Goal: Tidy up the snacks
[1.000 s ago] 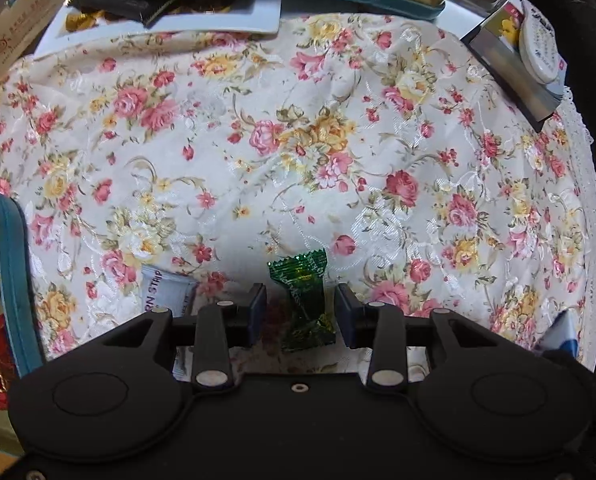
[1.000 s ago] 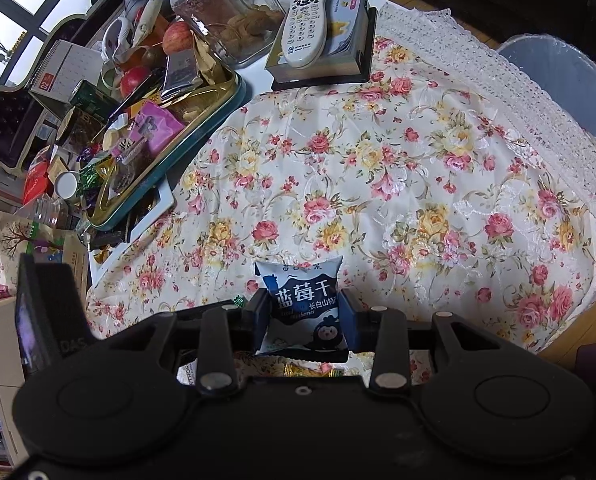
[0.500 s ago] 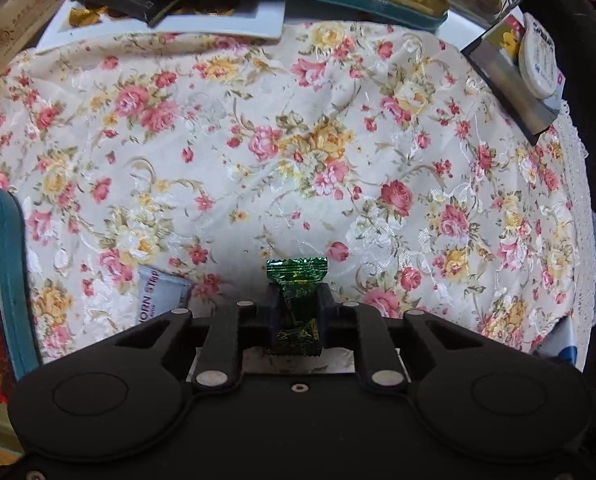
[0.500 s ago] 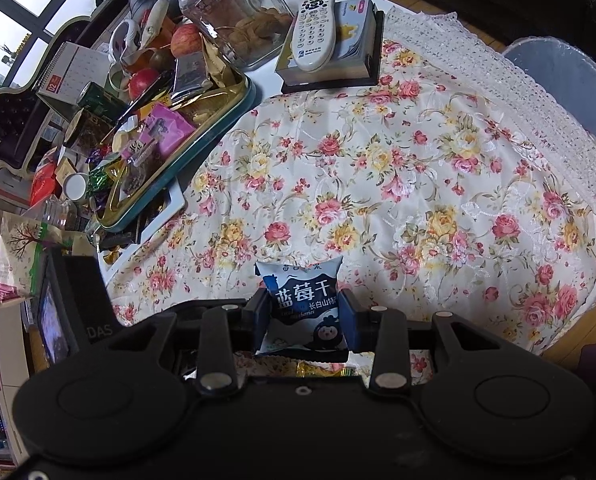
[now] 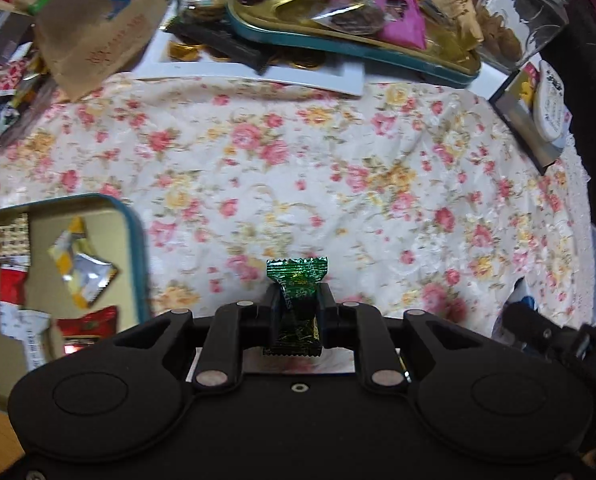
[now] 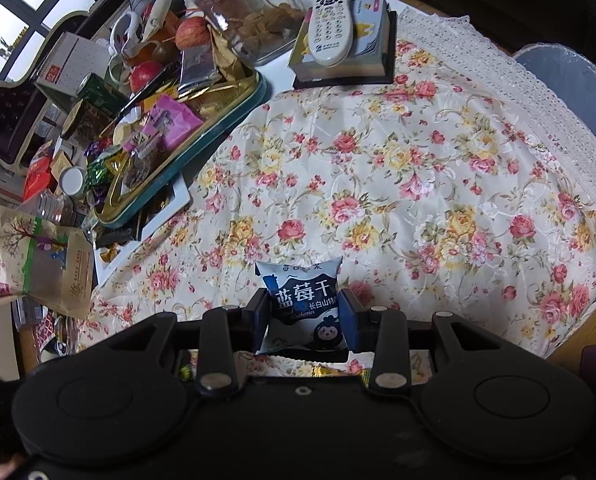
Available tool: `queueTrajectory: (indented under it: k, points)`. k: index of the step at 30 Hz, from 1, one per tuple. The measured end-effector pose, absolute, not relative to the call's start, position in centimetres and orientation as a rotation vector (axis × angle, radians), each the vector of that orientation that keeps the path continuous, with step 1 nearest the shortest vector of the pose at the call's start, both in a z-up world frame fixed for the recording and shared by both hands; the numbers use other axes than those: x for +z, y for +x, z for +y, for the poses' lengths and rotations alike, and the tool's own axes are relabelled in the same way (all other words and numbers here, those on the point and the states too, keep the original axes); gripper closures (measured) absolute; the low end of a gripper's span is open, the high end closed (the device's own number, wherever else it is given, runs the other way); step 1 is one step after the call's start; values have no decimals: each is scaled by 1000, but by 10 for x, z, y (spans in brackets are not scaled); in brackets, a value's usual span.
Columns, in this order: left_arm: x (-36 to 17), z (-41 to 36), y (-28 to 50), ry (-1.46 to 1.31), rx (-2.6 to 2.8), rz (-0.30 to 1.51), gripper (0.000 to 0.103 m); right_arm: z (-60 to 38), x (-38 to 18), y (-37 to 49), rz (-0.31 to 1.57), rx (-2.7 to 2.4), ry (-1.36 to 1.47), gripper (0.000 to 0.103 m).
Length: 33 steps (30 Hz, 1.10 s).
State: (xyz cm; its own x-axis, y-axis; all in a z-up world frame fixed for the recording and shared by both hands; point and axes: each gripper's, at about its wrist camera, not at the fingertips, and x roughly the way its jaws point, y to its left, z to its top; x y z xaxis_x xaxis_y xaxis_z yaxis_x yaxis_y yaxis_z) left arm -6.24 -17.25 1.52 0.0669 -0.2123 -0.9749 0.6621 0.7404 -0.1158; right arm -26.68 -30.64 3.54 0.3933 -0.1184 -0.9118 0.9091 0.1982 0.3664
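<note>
The left gripper (image 5: 297, 312) pinches a green candy (image 5: 297, 300) above the flowery cloth (image 5: 338, 184), its bottom end hidden, and the right gripper (image 6: 303, 312) squeezes 1 blue-and-white snack bag (image 6: 304, 306), maybe dried blueberries.

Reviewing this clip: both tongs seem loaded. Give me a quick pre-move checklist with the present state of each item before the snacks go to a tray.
1. Left tongs shut on the green candy: ok.
2. Candy clear of the floral cloth: ok, it looks lifted.
3. Right tongs shut on the blueberry packet: ok.
4. Free space in the teal-rimmed tray to the left tongs' side: ok, bare patches show between wrappers.
5. Path from candy to that tray free: ok, only cloth between.
6. Which tray the packet belongs in: cannot tell.
</note>
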Motion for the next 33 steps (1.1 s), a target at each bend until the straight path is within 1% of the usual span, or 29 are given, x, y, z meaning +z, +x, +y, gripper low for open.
queueTrajectory:
  k: [5,12,21,33]
  points:
    - [23,-138,-44,377,-692,1396,79,-295,29,-244,927,-832,1141,64]
    - [37,-86,-9,310,-673,1392,79,-268,26,-204,978,-761,1094,64]
    - [33,-18,32,234,-566,1413,79,-218,29,-140,1042,-645,989,64]
    - [46,57,74,173,-420,1309,77,-163,36,-75,1068,-530,857,64]
